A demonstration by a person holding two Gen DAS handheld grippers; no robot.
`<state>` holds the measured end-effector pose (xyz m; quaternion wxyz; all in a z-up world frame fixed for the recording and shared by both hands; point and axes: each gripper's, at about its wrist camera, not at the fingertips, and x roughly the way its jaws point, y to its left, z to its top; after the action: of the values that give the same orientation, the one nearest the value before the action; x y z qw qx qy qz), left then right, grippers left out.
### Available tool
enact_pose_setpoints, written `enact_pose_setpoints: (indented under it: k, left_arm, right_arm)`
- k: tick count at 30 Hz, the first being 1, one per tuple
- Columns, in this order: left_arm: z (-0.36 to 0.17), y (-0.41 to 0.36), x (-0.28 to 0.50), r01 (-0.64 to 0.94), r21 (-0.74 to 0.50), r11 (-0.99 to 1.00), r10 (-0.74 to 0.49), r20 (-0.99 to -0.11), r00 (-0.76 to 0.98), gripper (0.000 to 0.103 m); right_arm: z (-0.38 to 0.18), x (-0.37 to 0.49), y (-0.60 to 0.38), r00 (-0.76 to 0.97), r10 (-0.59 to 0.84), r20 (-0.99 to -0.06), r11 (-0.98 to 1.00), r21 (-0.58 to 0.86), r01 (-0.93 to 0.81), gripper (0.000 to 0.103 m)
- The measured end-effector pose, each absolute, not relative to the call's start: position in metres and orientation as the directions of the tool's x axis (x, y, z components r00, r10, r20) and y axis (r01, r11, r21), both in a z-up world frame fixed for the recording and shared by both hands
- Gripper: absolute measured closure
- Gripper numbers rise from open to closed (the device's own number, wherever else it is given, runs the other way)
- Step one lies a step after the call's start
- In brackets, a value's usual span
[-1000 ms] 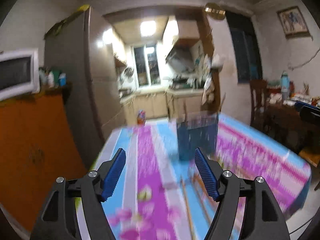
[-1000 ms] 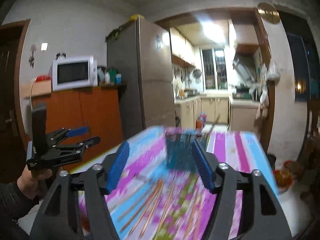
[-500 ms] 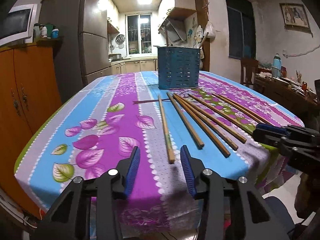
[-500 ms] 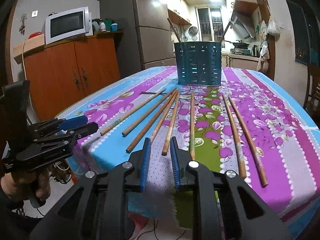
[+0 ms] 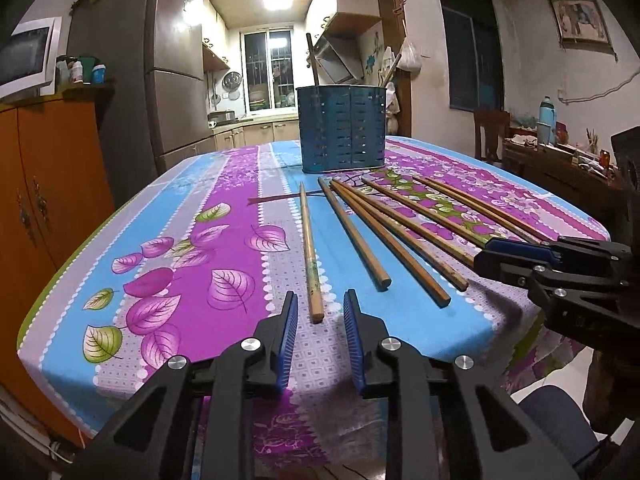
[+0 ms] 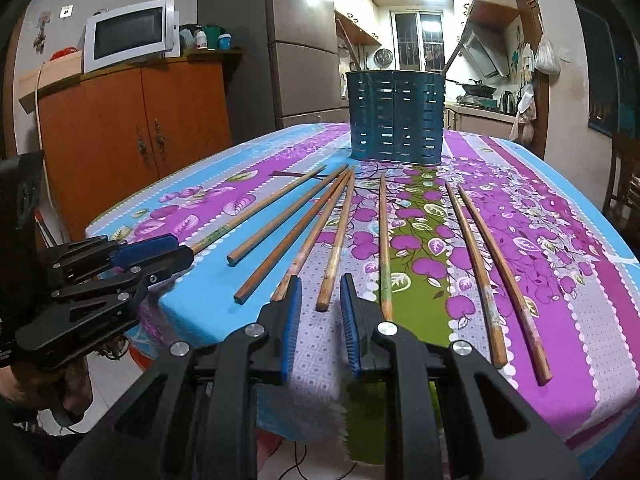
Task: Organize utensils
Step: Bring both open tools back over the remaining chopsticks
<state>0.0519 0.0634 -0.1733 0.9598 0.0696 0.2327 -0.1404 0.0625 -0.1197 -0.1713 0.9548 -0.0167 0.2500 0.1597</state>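
Several wooden chopsticks lie fanned out on the flowered tablecloth [image 5: 224, 208]. A blue slotted utensil holder [image 5: 342, 134] stands upright behind them, also in the right wrist view [image 6: 396, 116], with two sticks in it. My left gripper [image 5: 320, 304] is open and empty, its jaws either side of the near end of the leftmost chopstick [image 5: 310, 248]. My right gripper [image 6: 320, 288] is open and empty, straddling the near end of a middle chopstick [image 6: 336, 244]. Each gripper shows in the other's view: right [image 5: 520, 256], left [image 6: 152, 252].
The table's near edge drops off just under both grippers. An orange cabinet [image 6: 132, 128] with a microwave [image 6: 128, 34] and a tall fridge [image 6: 296, 40] stand to the left. A chair and cluttered side table [image 5: 560, 152] stand to the right.
Both grippers came down and in toward the table's near edge. Their jaws narrowed from wide open, and the right opened a little again in the last half second.
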Motion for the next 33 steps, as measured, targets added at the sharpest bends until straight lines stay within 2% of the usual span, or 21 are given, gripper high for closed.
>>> enact_pose_setpoints:
  k: [5, 12, 33]
  left_arm:
    - [-0.175, 0.063, 0.054, 0.295, 0.066, 0.953, -0.234, -0.461, 0.856, 0.078]
    - [-0.179, 0.061, 0.057, 0.299, 0.074, 0.951, -0.235, -0.454, 0.860, 0.081]
    - [-0.186, 0.055, 0.052, 0.280, 0.097, 0.955, -0.222, -0.389, 0.894, 0.085]
  right_arm:
    - [-0.173, 0.065, -0.119, 0.827, 0.295, -0.479, 0.949, 0.050, -0.310, 0.084]
    - [-0.175, 0.065, -0.118, 0.827, 0.293, -0.480, 0.950, 0.049, -0.308, 0.090]
    - [-0.179, 0.062, -0.115, 0.853, 0.278, -0.443, 0.952, 0.012, -0.304, 0.090]
